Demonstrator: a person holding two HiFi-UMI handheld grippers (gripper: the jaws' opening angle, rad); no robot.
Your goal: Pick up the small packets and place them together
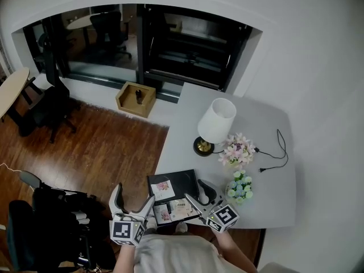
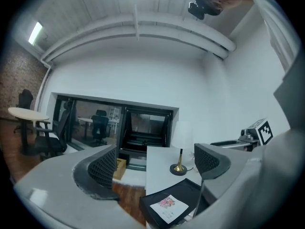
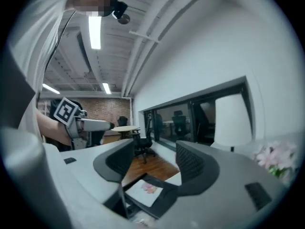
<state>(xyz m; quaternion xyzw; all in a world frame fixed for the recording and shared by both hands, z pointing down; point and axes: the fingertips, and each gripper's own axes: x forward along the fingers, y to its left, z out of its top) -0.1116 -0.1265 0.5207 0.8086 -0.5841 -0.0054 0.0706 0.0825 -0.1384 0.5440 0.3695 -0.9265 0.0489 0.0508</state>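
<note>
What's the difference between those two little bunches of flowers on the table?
Colour: the pink bunch is pink and white, while the blue bunch is blue, green and white. Place: the pink bunch stands beside the lamp, while the blue bunch is nearer the table's front edge. The pink bunch also looks a little wider. Both stand on the grey table, right of the black tray.

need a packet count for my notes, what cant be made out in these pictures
Loose packets: head view, small, the right claw overlaps them; count unsure.
Print on the packet on the black tray: left gripper view, blurred.
Dark thing in the floor box: head view, too small.
</note>
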